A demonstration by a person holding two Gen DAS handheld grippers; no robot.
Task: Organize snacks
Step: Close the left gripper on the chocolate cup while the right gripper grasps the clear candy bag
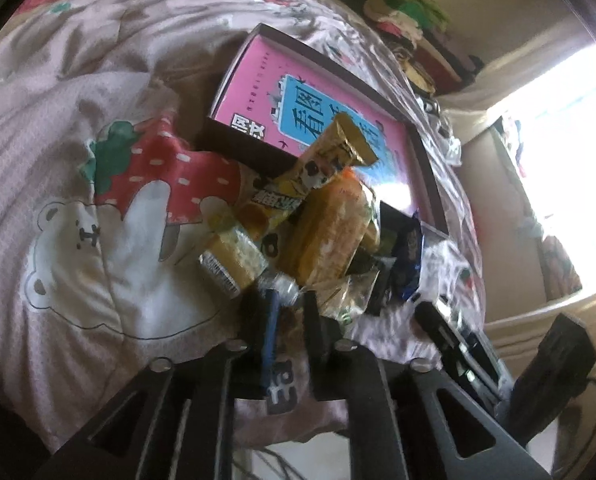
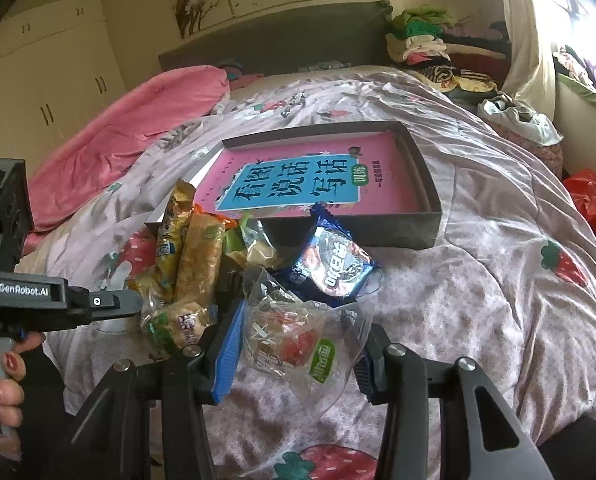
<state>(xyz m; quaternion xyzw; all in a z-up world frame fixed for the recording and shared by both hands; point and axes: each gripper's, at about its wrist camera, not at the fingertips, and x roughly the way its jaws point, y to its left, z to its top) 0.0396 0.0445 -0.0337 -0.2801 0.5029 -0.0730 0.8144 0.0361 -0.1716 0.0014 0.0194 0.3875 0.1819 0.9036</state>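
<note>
A pile of wrapped snacks lies on a pale pink quilted bedspread point(image 2: 477, 280) printed with strawberries and bears, just in front of a shallow dark cardboard box point(image 2: 425, 220) whose floor is covered by a pink and blue book point(image 2: 298, 188). The right gripper point(image 2: 298, 344) is clenched around a clear plastic packet holding a round pastry with a green label point(image 2: 294, 340), its blue-padded fingers point(image 2: 230, 352) pressing the wrapper on either side. Just beyond it rests a blue and white biscuit packet point(image 2: 333, 264), touching the box's near wall. To the left, the left gripper point(image 1: 288, 300) is clamped on the crimped clear end of a yellow bar-shaped snack wrapper point(image 1: 234, 256). Beside that bar stand a long orange-yellow packet of cake point(image 1: 329, 232) and a tall gold-topped yellow wafer packet point(image 1: 321, 160), both leaning against the box's near left corner. At the left edge of the right wrist view, a hand with red nails point(image 2: 2, 384) grips the handle of the left tool. Folded clothes point(image 2: 421, 36) are stacked at the far right of the bed.
</note>
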